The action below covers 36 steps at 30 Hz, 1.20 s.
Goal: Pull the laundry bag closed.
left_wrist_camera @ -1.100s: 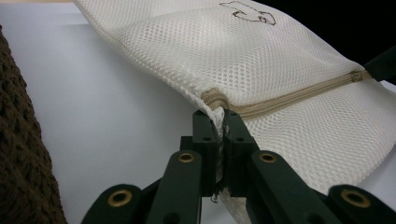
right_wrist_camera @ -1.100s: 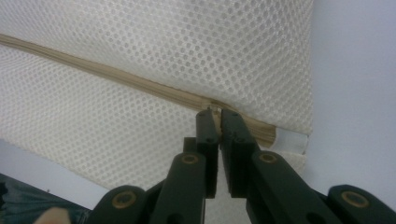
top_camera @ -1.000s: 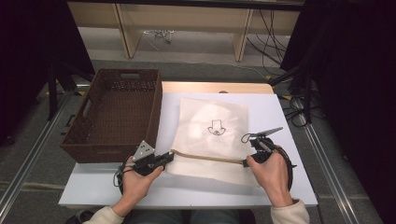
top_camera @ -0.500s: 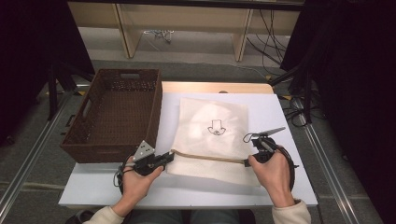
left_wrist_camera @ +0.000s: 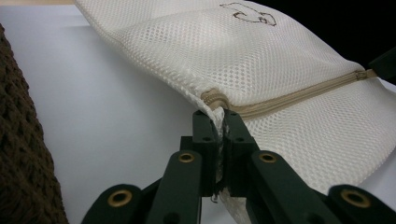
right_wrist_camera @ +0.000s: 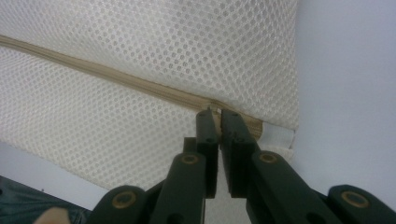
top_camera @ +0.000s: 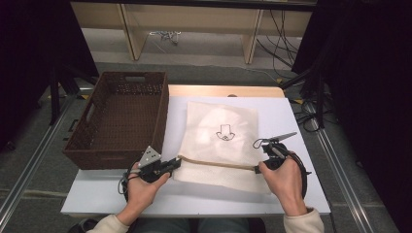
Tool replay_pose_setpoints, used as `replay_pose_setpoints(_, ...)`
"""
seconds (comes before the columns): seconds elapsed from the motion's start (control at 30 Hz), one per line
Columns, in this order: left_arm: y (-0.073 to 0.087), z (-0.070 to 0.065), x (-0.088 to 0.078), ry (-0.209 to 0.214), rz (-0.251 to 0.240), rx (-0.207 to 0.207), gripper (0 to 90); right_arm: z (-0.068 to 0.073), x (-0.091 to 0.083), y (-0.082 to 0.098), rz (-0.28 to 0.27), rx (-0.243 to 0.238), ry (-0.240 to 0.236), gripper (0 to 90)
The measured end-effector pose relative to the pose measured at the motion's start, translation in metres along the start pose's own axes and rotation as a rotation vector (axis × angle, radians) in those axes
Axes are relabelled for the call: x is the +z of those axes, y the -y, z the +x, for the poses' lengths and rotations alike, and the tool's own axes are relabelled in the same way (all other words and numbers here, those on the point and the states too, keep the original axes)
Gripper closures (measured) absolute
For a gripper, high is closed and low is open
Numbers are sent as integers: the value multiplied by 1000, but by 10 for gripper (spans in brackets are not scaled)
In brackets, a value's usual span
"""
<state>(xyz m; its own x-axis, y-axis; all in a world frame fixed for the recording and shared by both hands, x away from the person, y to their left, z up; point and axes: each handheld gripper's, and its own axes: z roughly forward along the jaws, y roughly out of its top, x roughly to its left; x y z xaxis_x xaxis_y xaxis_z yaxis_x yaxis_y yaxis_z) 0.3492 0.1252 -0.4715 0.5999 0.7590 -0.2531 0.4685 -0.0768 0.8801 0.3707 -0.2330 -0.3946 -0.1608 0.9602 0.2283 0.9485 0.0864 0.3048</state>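
Pinching opposite ends of the tan zipper [top_camera: 216,164], both tongs grip the white mesh bag [top_camera: 221,141]. Left tongs [top_camera: 176,163] clamp beside the counter's [top_camera: 291,111] left edge, near the wicker basket [top_camera: 119,121]; right tongs [top_camera: 260,167] clamp toward its right edge.

The right gripper [right_wrist_camera: 215,114] has its two black jaws pressed together on the beige zipper strip [right_wrist_camera: 116,74] of a cream-white mesh laundry bag [right_wrist_camera: 154,37], near the strip's end by the bag's edge. The bag lies on a white table top [right_wrist_camera: 345,93], with the zipper running diagonally across it.
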Motion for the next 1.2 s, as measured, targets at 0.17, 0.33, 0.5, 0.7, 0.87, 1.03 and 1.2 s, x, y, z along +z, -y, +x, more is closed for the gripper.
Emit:
replay_pose_setpoints(0.17, 0, 0, 0, 5, -3, -3, 854, 0, 0, 0, 3, -1, -3, 874)
replay_pose_setpoints(0.33, 0, 0, 0, 7, -2, -2, 853, -1, -1, 0, 1, -5, 1, 874)
replay_pose_setpoints(0.5, 0, 0, 0, 2, -2, -6, 853, -3, 0, 1, 1, -21, 8, 874)
replay_pose_setpoints(0.7, 0, 0, 0, 1, -2, -3, 853, -4, -1, 1, 4, -7, 3, 874)
replay_pose_setpoints(0.87, 0, 0, 0, -2, 2, -3, 853, -5, -1, 1, -1, -7, -1, 874)
replay_pose_setpoints(1.03, 0, 0, 0, -2, 3, -3, 853, -6, -2, 1, 1, -3, -1, 874)
replay_pose_setpoints(1.2, 0, 0, 0, 7, 1, 16, 853, -7, -2, 2, 2, 5, 1, 873)
